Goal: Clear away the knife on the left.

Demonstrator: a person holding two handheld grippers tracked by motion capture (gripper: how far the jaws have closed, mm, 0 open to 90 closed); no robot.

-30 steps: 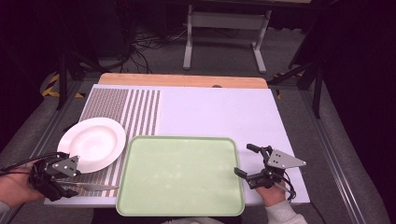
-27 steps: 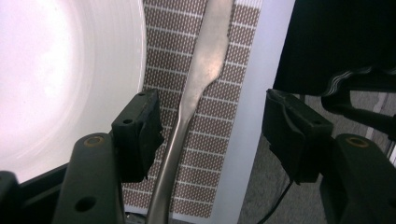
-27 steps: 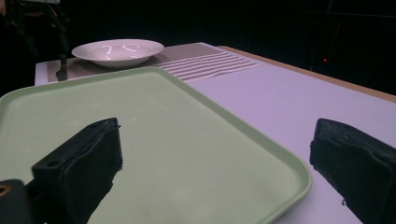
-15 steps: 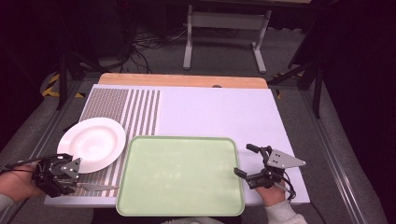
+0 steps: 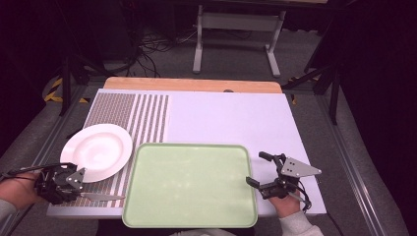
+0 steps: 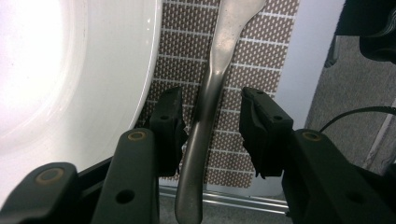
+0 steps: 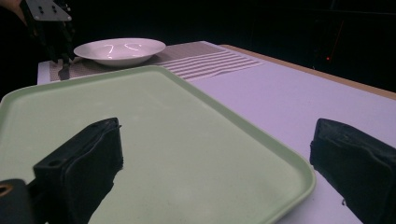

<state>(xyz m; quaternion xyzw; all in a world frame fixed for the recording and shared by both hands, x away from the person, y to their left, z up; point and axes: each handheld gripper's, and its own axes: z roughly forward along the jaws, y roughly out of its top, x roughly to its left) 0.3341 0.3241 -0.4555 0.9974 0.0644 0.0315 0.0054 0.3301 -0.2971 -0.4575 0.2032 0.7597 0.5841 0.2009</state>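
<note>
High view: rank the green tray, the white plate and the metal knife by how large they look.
1. Green tray, clearly the largest.
2. White plate.
3. Metal knife, a thin sliver by the left claw, partly hidden by it.

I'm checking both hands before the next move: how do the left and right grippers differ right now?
The left gripper straddles a metal utensil handle on the striped mat beside the white plate; the right gripper has nothing between its jaws. The left's jaws stand narrower, one pad at the handle, while the right's gape wide at the green tray's edge. Both are open.
</note>
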